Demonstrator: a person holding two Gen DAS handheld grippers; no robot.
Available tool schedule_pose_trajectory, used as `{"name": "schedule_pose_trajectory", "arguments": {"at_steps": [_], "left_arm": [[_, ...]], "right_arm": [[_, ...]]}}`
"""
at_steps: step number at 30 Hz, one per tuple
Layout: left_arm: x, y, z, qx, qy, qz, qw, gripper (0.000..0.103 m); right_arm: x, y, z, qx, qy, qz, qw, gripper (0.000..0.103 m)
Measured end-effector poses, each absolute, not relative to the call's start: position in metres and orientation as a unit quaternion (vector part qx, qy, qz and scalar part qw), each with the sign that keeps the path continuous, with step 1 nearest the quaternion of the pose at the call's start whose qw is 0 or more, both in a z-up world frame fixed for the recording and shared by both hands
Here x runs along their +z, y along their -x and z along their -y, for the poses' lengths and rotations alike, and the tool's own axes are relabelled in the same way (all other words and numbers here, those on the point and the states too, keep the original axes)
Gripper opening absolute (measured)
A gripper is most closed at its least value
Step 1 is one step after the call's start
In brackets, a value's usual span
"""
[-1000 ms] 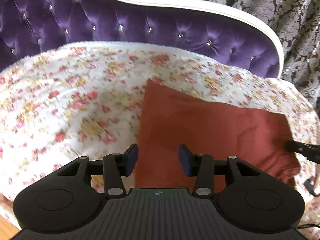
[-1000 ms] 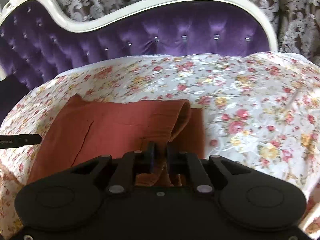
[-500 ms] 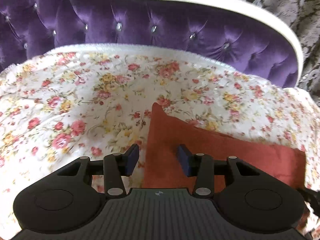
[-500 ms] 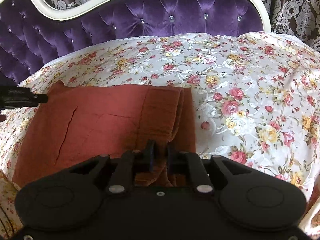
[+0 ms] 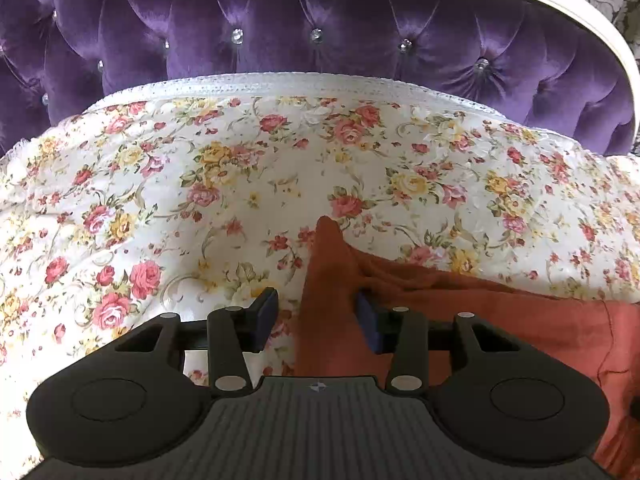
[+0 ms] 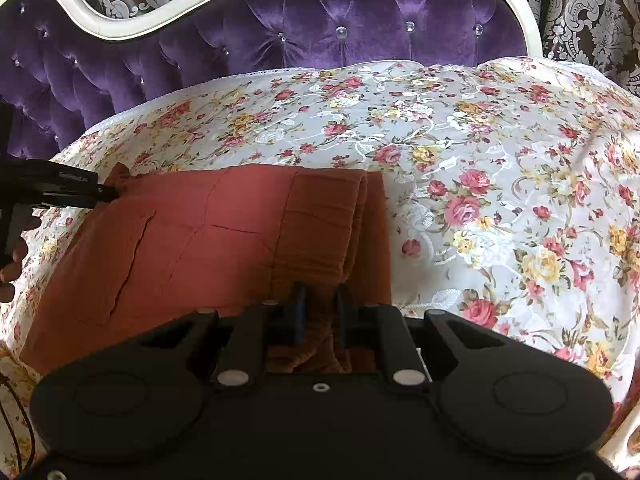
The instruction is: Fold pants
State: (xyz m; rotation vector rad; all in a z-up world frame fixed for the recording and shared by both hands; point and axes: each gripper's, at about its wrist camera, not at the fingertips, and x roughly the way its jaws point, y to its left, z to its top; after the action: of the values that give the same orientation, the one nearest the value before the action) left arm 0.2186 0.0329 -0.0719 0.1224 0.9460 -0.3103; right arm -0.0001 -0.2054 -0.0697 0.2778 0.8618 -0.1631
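The rust-orange pants (image 6: 208, 240) lie folded flat on the floral bedspread (image 6: 500, 184). My right gripper (image 6: 320, 300) is shut on the elastic waistband (image 6: 320, 236) at the near right end of the pants. My left gripper (image 5: 316, 316) is open, low over the bed, with the far left corner of the pants (image 5: 328, 264) standing up between its blue pads (image 5: 266, 312). In the right wrist view the left gripper's finger (image 6: 64, 190) touches that same corner at the left.
A purple tufted headboard (image 5: 320, 20) with a white frame (image 6: 132, 26) stands behind the bed. Patterned wallpaper (image 6: 592, 8) is beyond it. A dark cable (image 6: 16, 416) hangs at the near left edge.
My left gripper has moved forward and down to the pants' far left corner, and the corner now sits between its open pads. My right gripper has stayed shut on the waistband and lowered it flat.
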Motion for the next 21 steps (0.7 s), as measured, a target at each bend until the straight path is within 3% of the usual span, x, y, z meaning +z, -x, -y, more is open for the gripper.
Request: {"name": "schedule_pose_trajectory", "arguments": {"at_steps": [12, 17, 21], "left_arm": [[-0.053, -0.196, -0.048, -0.158, -0.04, -0.447, 0.88, 0.038], [-0.044, -0.157, -0.066, -0.182, -0.045, -0.437, 0.88, 0.038], [-0.051, -0.127, -0.074, -0.201, -0.054, -0.435, 0.876, 0.038]], "right_arm": [[-0.07, 0.004, 0.206, -0.087, -0.141, -0.409, 0.897, 0.026], [-0.069, 0.01, 0.207, -0.092, -0.152, -0.401, 0.899, 0.041], [-0.07, 0.02, 0.216, -0.105, -0.169, -0.395, 0.897, 0.062]]}}
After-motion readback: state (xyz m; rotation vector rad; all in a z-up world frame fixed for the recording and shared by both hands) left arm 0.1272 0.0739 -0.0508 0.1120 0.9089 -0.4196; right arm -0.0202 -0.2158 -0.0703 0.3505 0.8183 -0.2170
